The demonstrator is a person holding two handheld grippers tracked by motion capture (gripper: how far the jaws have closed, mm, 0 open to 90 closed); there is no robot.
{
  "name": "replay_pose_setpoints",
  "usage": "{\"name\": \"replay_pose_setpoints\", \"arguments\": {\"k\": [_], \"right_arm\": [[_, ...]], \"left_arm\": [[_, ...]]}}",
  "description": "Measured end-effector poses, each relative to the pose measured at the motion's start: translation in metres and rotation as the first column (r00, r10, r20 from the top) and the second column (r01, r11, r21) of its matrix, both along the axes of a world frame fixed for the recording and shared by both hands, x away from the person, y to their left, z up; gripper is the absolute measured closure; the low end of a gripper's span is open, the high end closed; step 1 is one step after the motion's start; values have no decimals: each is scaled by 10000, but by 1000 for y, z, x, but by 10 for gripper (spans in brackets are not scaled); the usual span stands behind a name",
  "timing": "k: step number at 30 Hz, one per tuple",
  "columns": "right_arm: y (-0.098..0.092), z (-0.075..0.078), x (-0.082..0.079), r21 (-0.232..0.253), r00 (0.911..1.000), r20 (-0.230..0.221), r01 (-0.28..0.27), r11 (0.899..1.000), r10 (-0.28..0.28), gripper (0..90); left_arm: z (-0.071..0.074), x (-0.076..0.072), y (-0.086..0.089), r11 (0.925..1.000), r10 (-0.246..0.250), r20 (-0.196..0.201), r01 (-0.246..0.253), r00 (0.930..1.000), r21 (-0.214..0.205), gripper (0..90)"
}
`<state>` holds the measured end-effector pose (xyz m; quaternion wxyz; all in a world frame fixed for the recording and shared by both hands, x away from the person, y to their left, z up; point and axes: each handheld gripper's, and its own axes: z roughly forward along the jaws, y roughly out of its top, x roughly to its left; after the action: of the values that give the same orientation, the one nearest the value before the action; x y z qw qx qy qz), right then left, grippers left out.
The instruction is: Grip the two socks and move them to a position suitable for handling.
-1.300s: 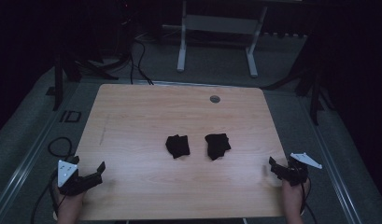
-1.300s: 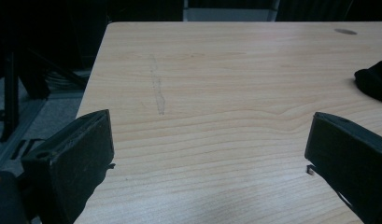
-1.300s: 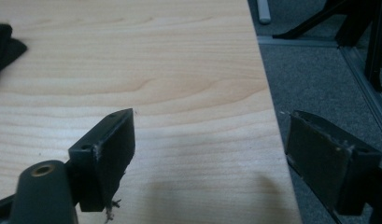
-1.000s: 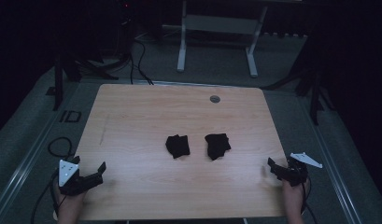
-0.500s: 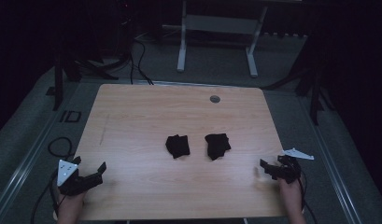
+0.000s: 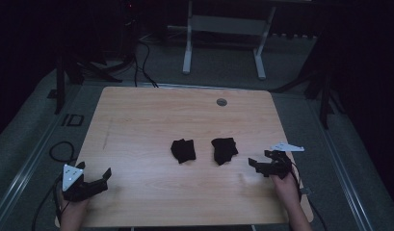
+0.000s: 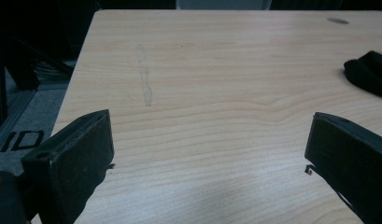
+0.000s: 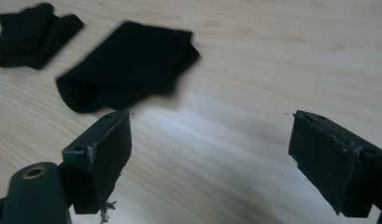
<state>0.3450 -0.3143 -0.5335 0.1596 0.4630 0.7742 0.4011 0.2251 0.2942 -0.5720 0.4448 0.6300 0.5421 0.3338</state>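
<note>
Worktop (image 6: 137, 120) viewed from above near edge, facing forward and down. Gripper views set low, close over surface. Right black cloth (image 8: 128, 65) shared by high and right gripper views.

The wooden table (image 6: 137, 120) is bare across its far half and left side. Two black cloths (image 6: 183, 150) (image 6: 224, 149) lie side by side at the centre, apart from each other. Bare wood separates the right gripper (image 6: 260, 165) from the nearer cloth.

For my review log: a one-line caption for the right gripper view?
Open right tool hovers near the closer black cloth, a second black cloth beyond.
</note>
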Motion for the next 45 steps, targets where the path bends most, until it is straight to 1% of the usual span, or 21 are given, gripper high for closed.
{"name": "replay_pose_setpoints", "arguments": {"k": [2,4,7,9,11,13,14,17,21,23,25,26,27,29,32,33,35,37,41,43,45], "right_arm": [[9,3,5,20,9995,41,-318,9995,318,133],[19,6,10,-38,9989,103,-449,9990,449,139],[34,8,18,63,9966,178,-801,9968,800,133],[46,8,24,-268,9945,245,-1015,9945,1022,137],[56,7,30,-534,9914,269,-1267,9905,1283,172],[61,7,33,-633,9911,307,-1275,9898,1296,197],[70,6,42,-580,9892,284,-1418,9882,1436,217],[83,3,52,-741,9871,282,-1550,9851,1574,249],[99,-5,63,-1138,9845,98,-1729,9783,1752,249],[104,-11,69,-1228,9858,-58,-1672,9782,1678,249],[108,-19,74,-1475,9866,-206,-1630,9755,1618,254],[110,-23,75,-1692,9858,-282,-1677,9712,1653,272],[111,-26,75,-2012,9854,-119,-1688,9649,1699,281],[113,-28,73,-2017,9879,43,-1513,9677,1553,337],[116,-27,68,-2057,9854,246,-1598,9655,1683,580],[117,-27,67,-2120,9858,254,-1567,9646,1657,638],[120,-27,66,-2247,9851,362,-1559,9619,1681,711],[122,-27,65,-2234,9863,375,-1486,9633,1608,750],[122,-23,69,-2128,9883,109,-1463,9661,1521,779],[122,-19,68,-2100,9871,39,-1557,9652,1601,785],[122,-11,63,-1846,9841,139,-1713,9678,1769,787]], "left_arm": [[0,0,-1,10000,-63,4,63,10000,36,15],[1,0,-2,9999,-125,13,125,9999,19,15],[1,0,-3,9998,-198,-19,198,9998,-11,15],[1,0,-3,9997,-241,-8,241,9997,-39,15],[1,0,-3,9996,-257,-1,257,9997,-74,15],[1,0,-2,9996,-276,9,276,9996,-93,15],[1,0,-2,9995,-286,-4,286,9996,-111,15],[0,1,-2,9994,-315,-17,315,9995,-112,15],[0,1,-3,9994,-335,-13,335,9994,-83,15],[0,1,-3,9993,-358,-12,357,9994,-96,15],[0,1,-3,9993,-366,-24,366,9993,-82,15],[0,1,-3,9993,-363,-29,363,9993,-90,15],[0,1,-4,9993,-375,-36,375,9993,-95,15],[0,1,-4,9992,-405,-55,404,9992,-52,15],[0,1,-3,9992,-400,-90,399,9992,-69,15],[0,1,-3,9992,-386,-93,386,9992,-70,15],[0,1,-3,9992,-391,-71,391,9992,-122,15],[1,0,-3,9992,-388,-67,387,9992,-115,15],[1,1,-3,9990,-404,-45,403,9992,-187,15],[1,1,-3,9988,-441,-35,440,9990,-200,15],[1,1,-3,9987,-445,-26,445,9990,-229,15]]}}
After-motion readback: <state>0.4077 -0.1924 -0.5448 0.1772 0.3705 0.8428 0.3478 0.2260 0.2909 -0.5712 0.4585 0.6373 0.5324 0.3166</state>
